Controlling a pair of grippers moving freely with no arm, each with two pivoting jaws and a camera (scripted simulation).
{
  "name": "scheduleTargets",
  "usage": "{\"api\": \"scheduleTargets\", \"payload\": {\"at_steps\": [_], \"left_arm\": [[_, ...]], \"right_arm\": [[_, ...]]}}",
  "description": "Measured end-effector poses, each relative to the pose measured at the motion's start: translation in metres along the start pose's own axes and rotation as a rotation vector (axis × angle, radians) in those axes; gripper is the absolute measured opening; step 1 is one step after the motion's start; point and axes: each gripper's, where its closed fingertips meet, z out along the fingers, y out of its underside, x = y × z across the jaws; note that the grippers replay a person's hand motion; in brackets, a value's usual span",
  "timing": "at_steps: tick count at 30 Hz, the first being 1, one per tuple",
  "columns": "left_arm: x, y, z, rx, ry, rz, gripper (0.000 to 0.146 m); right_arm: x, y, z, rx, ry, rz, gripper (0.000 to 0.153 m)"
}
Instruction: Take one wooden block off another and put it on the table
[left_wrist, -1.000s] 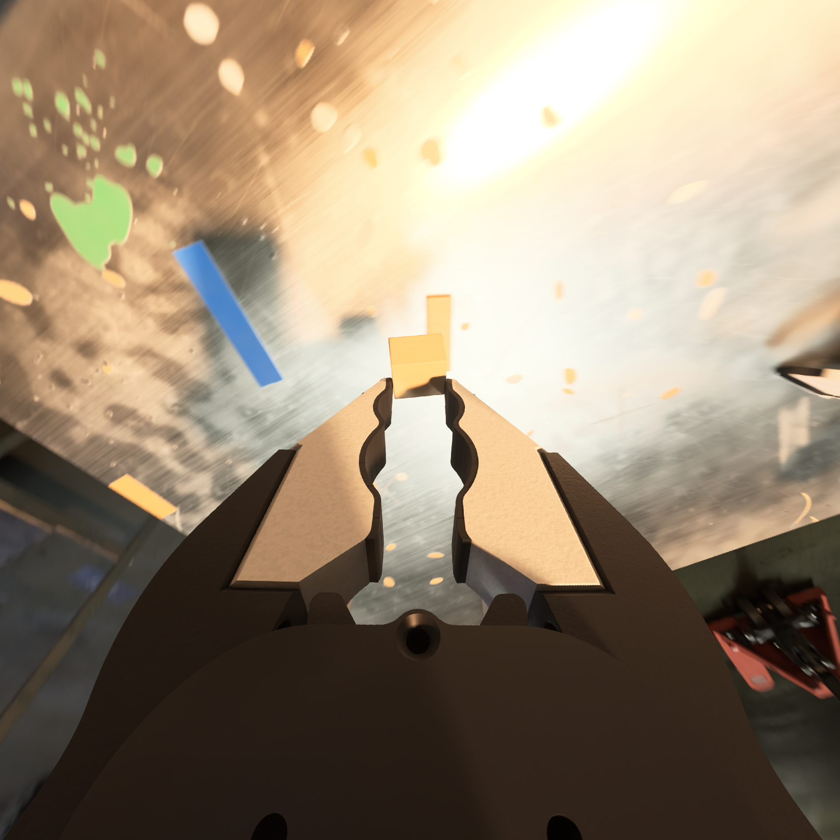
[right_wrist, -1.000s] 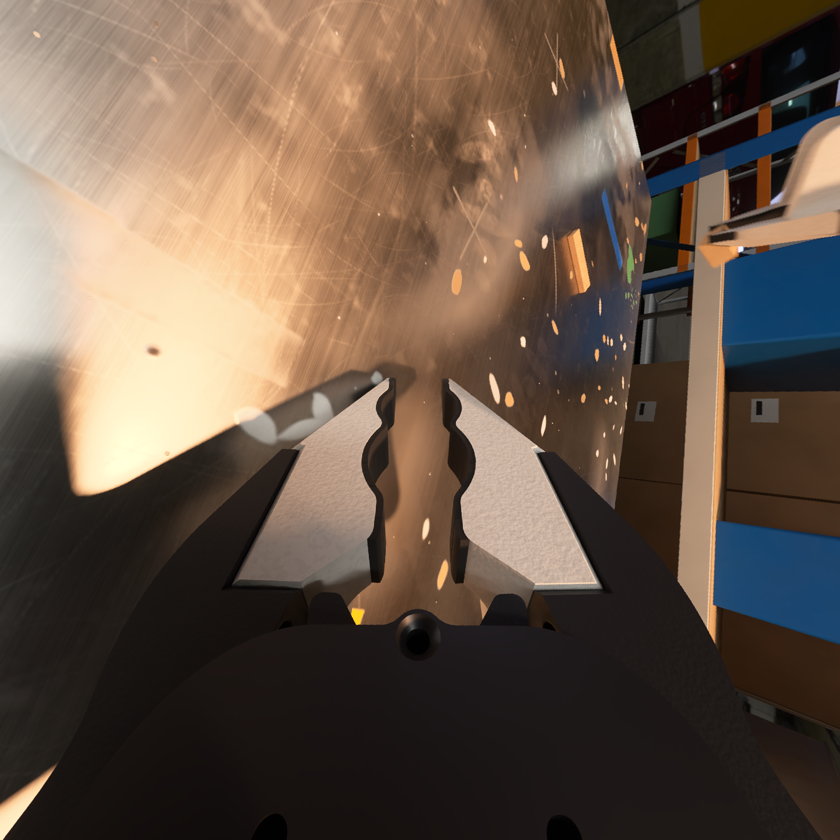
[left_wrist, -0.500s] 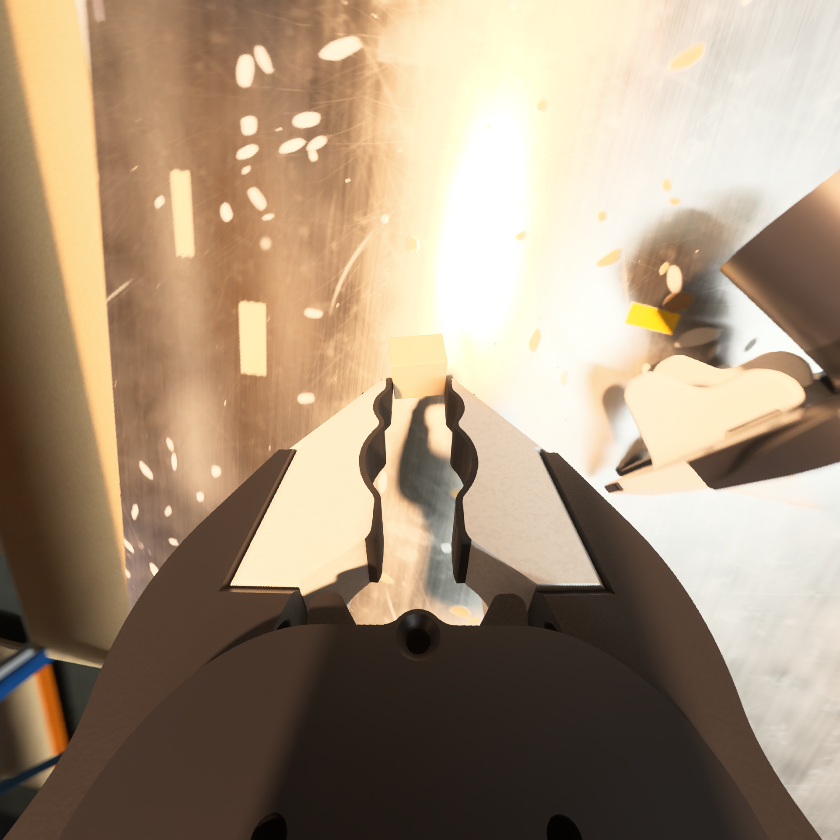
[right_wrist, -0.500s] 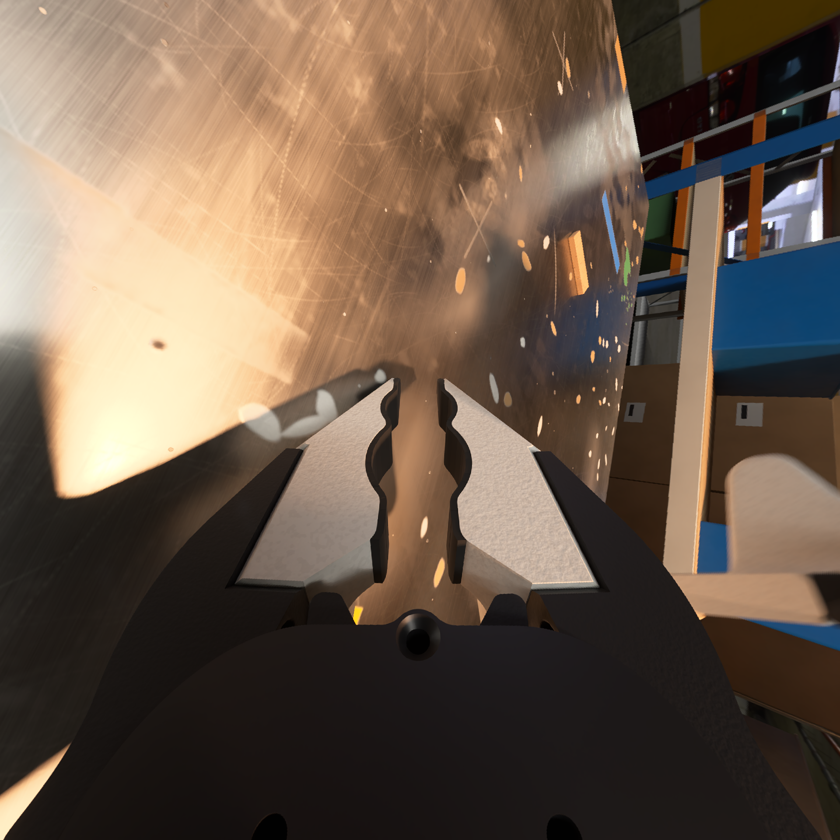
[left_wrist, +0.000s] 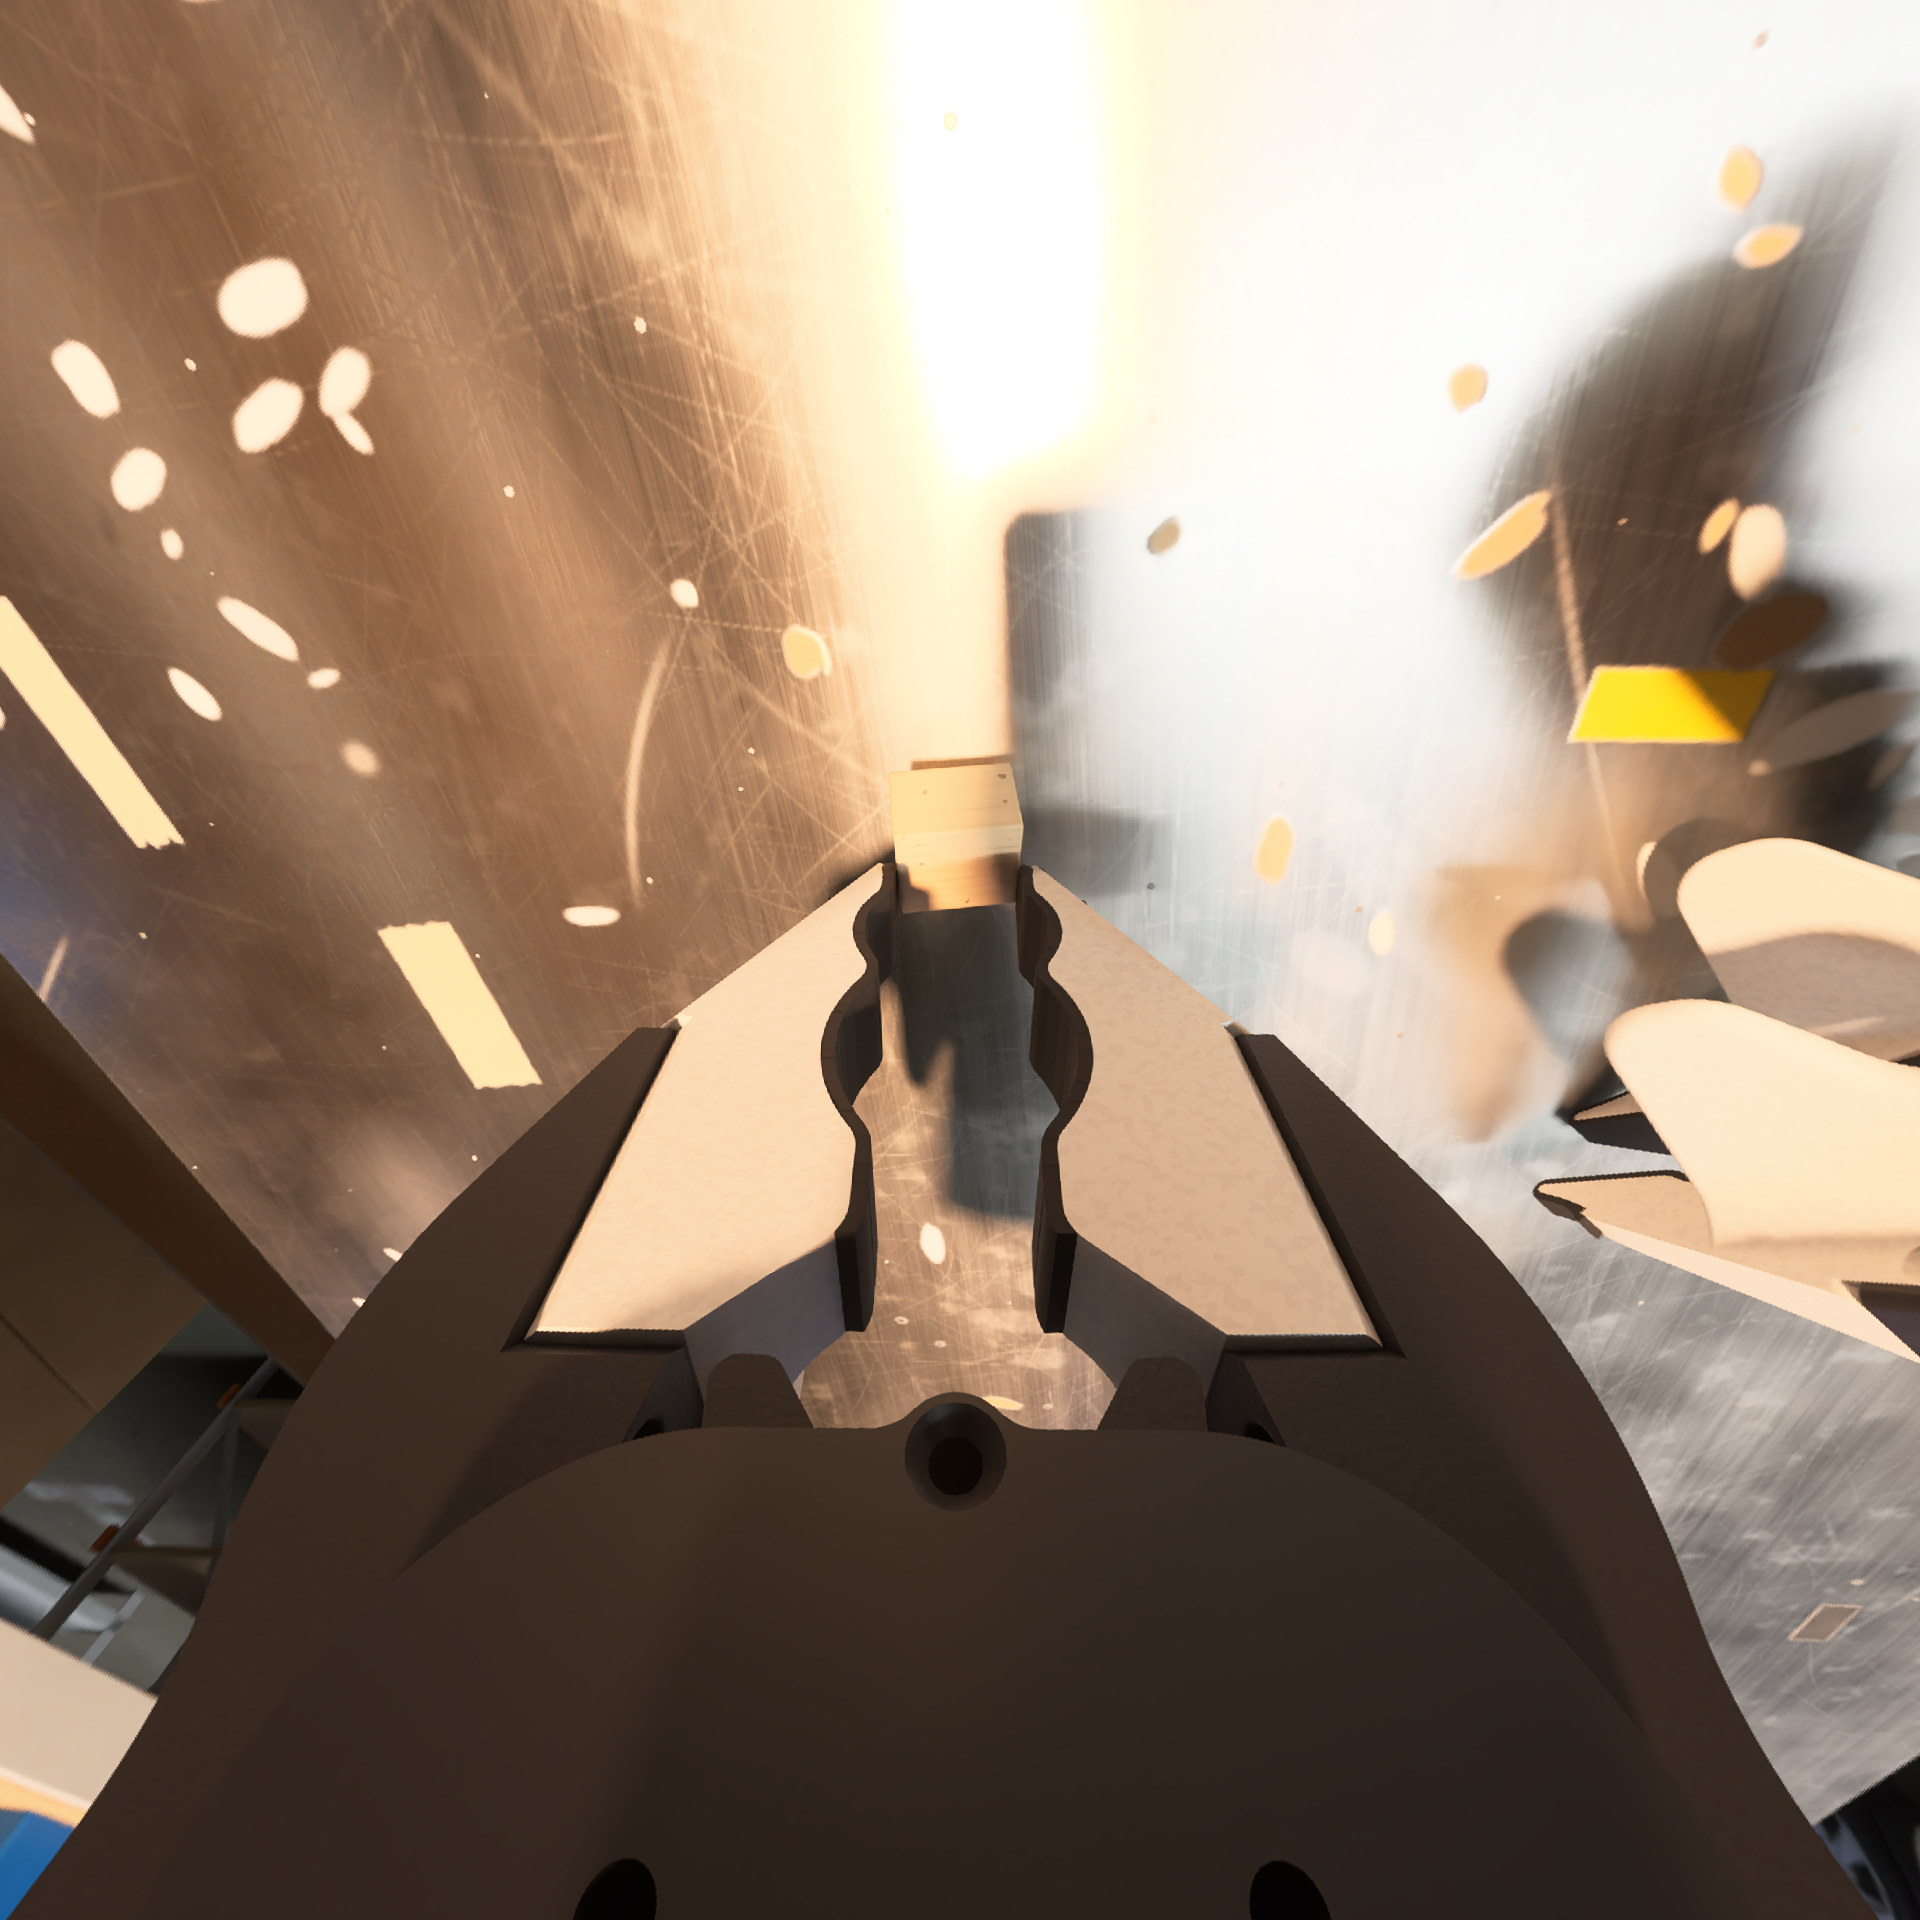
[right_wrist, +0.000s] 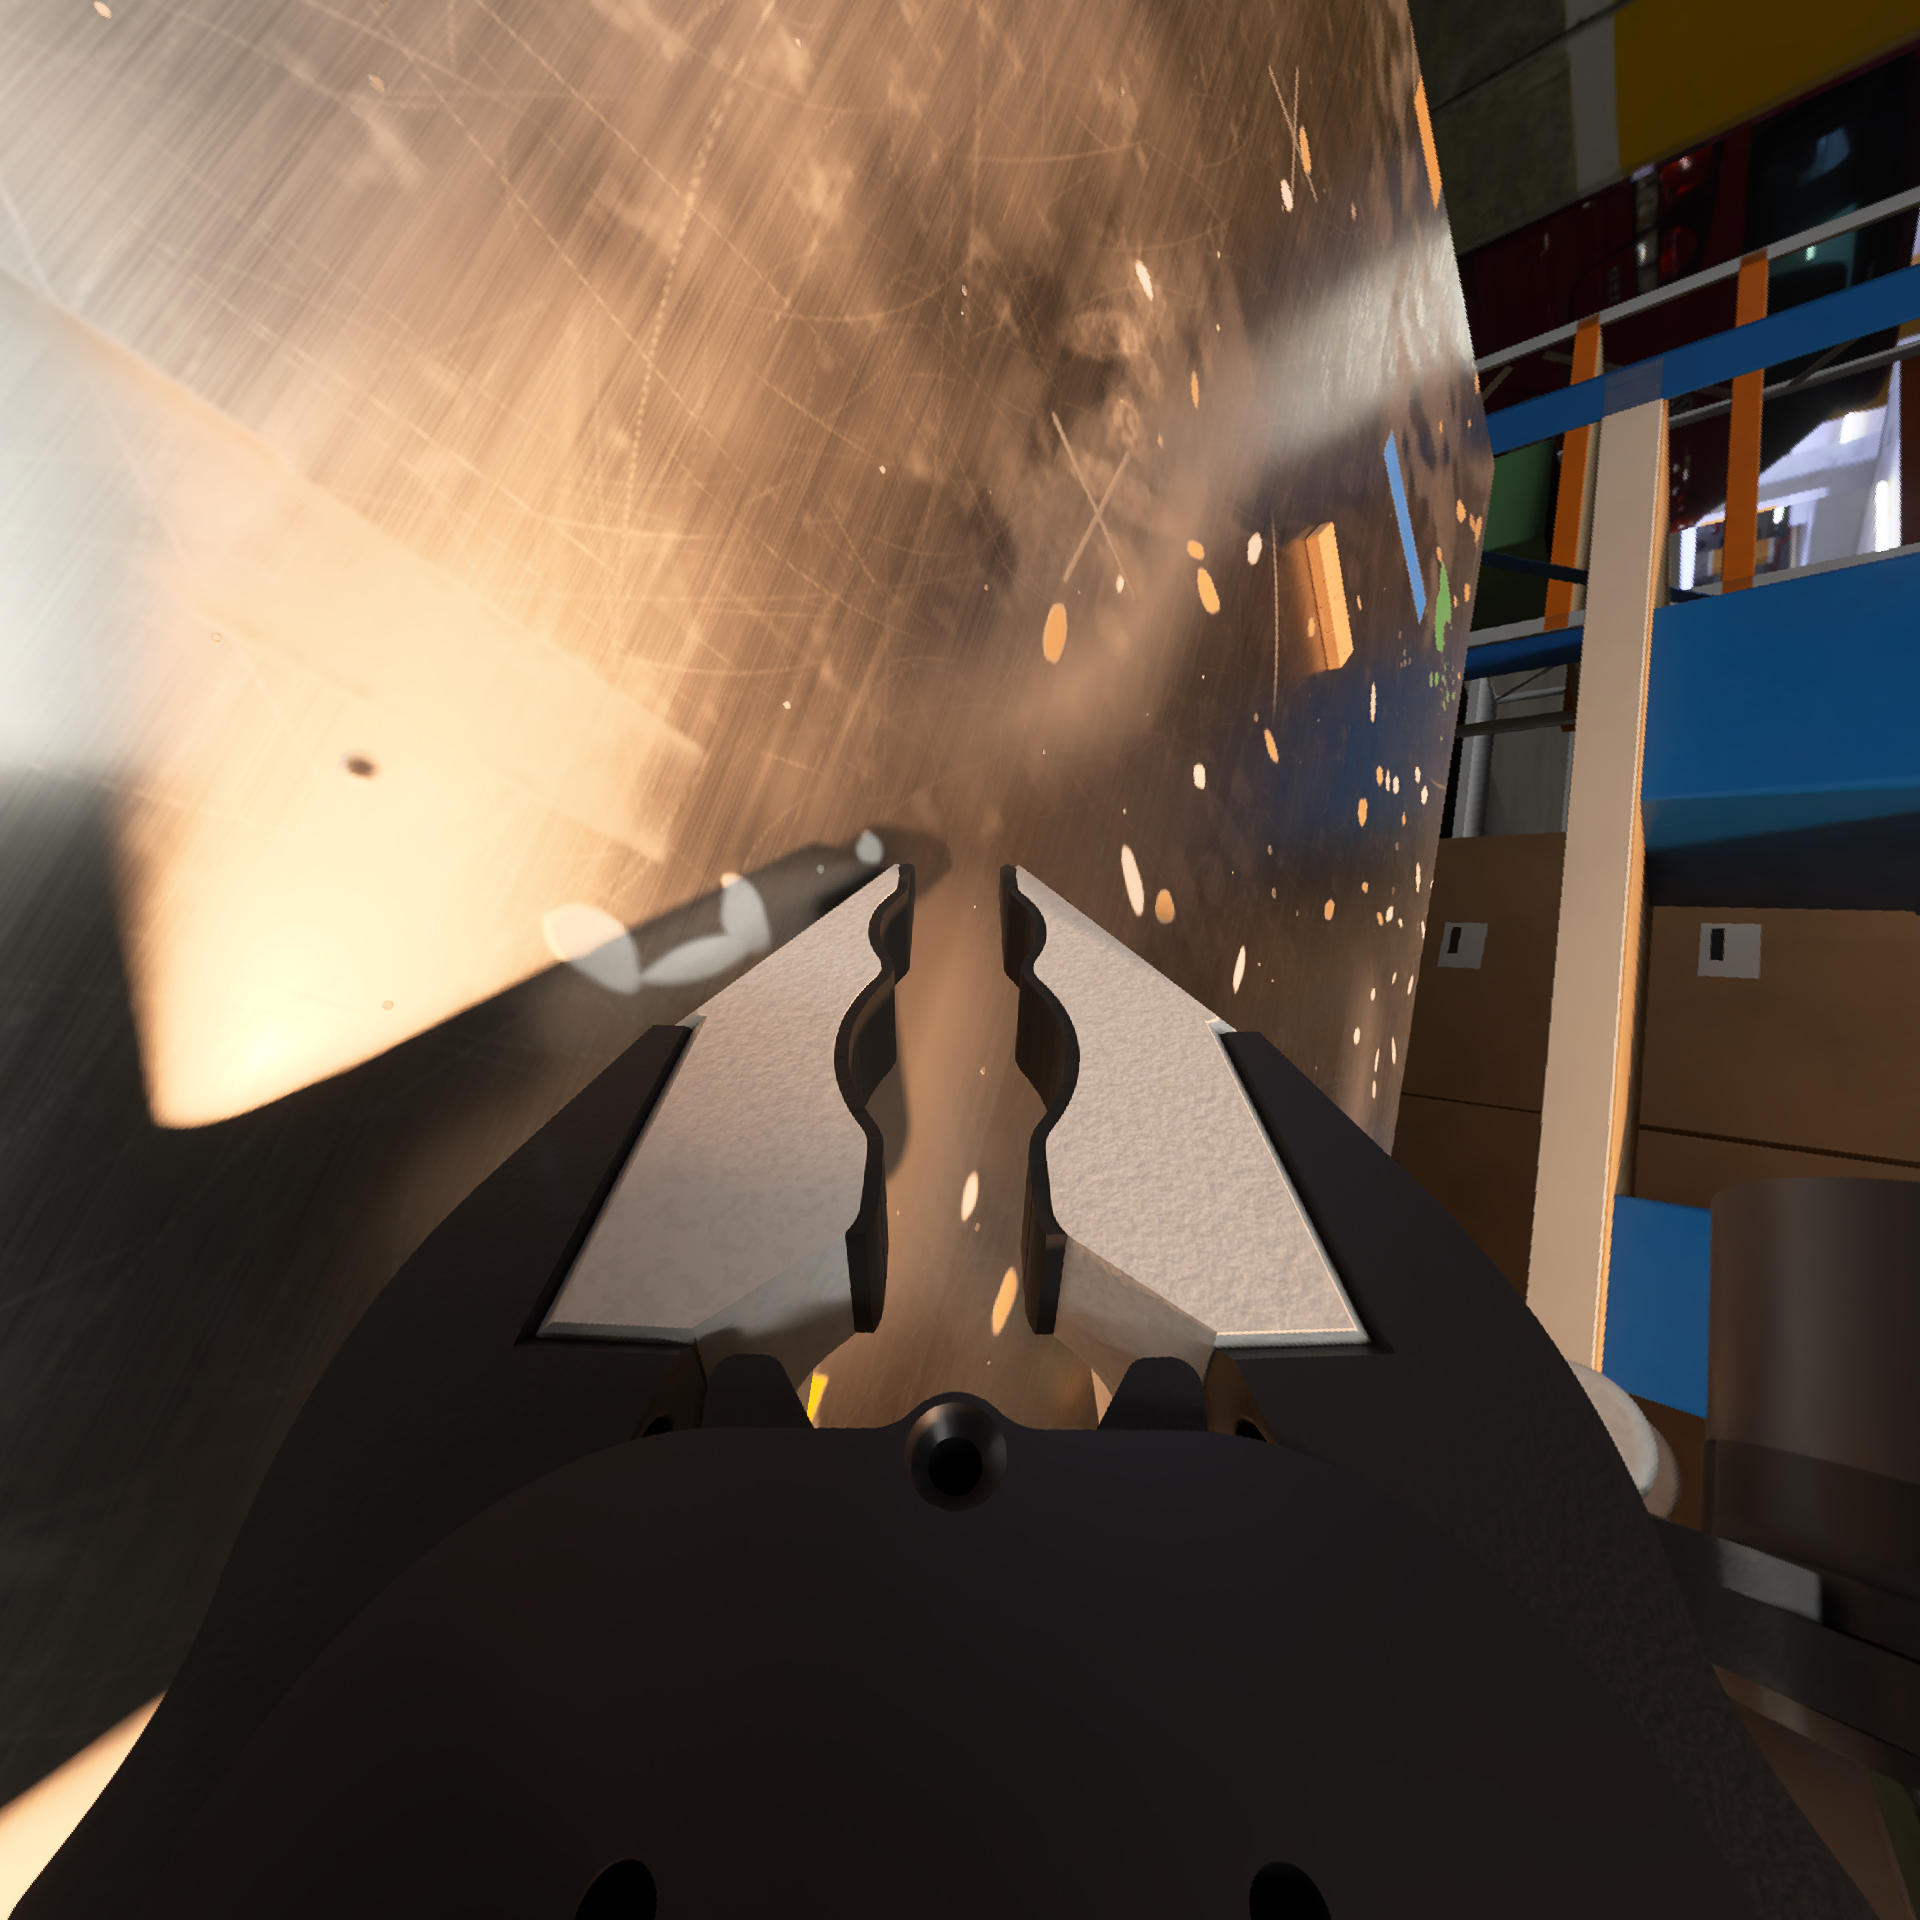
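At frame centre, the left gripper (left_wrist: 954, 883) pinches a wooden block (left_wrist: 954, 831) above the table (left_wrist: 436, 436); lifting looks done, setting it down remains. The right gripper (right_wrist: 954, 883), fingers slightly parted, holds nothing.

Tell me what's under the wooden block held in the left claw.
The wooden block sits clamped at the left claw tips. Below it only scratched metal table and shadow show; whether it touches the table is hidden.

right gripper (right_wrist: 954, 873): jaws slightly apart, nothing between | table (right_wrist: 623, 416): scratched metal, paint-flecked | wooden block (right_wrist: 1322, 592): far right, near table edge | cardboard boxes (right_wrist: 1766, 1039): beyond edge
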Motion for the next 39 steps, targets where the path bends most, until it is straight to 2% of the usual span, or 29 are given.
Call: {"api": "scheduleTargets", "payload": {"at_steps": [13,14,15,16,18,21,27,29,31,33,34,36,37,39], "left_arm": [[0.002,0.002,0.006,-0.077,0.033,-0.004,0.023],[0.003,0.001,0.004,-0.062,0.043,-0.013,0.038],[0.003,-0.001,-0.001,-0.029,0.052,-0.022,0.051],[0.003,-0.005,-0.010,0.024,0.054,-0.031,0.058],[-0.004,-0.009,-0.034,0.153,0.033,-0.078,0.060],[-0.024,-0.004,-0.083,0.402,-0.074,-0.210,0.060],[-0.066,0.050,-0.163,0.792,-0.346,-0.469,0.059],[-0.077,0.065,-0.184,0.918,-0.368,-0.556,0.068],[-0.082,0.074,-0.197,1.025,-0.306,-0.646,0.080],[-0.081,0.079,-0.199,1.103,-0.196,-0.736,0.095],[-0.080,0.081,-0.196,1.134,-0.151,-0.768,0.096],[-0.080,0.090,-0.184,1.159,-0.128,-0.839,0.091],[-0.081,0.098,-0.175,1.154,-0.141,-0.889,0.082],[-0.084,0.109,-0.164,1.170,-0.175,-0.962,0.055]], "right_arm": [[0.000,0.002,-0.001,-0.009,0.000,0.003,0.017],[0.001,0.002,-0.001,-0.010,0.001,0.002,0.017],[0.001,0.002,-0.001,-0.010,0.001,0.002,0.017],[0.001,0.002,-0.001,-0.011,0.002,0.002,0.018],[0.001,0.002,-0.001,-0.011,0.002,0.002,0.018],[0.001,0.003,-0.002,-0.013,0.008,-0.003,0.019],[0.008,0.010,-0.005,-0.027,0.018,0.029,0.024],[0.015,0.008,-0.010,0.013,0.025,0.086,0.025],[0.031,0.005,-0.019,0.069,0.069,0.165,0.026],[0.060,0.008,-0.034,0.118,0.188,0.267,0.028],[0.078,0.015,-0.043,0.129,0.275,0.340,0.029],[0.112,0.040,-0.062,0.110,0.456,0.524,0.033],[0.125,0.058,-0.070,0.084,0.533,0.640,0.034],[0.138,0.092,-0.080,0.039,0.625,0.853,0.039]]}}
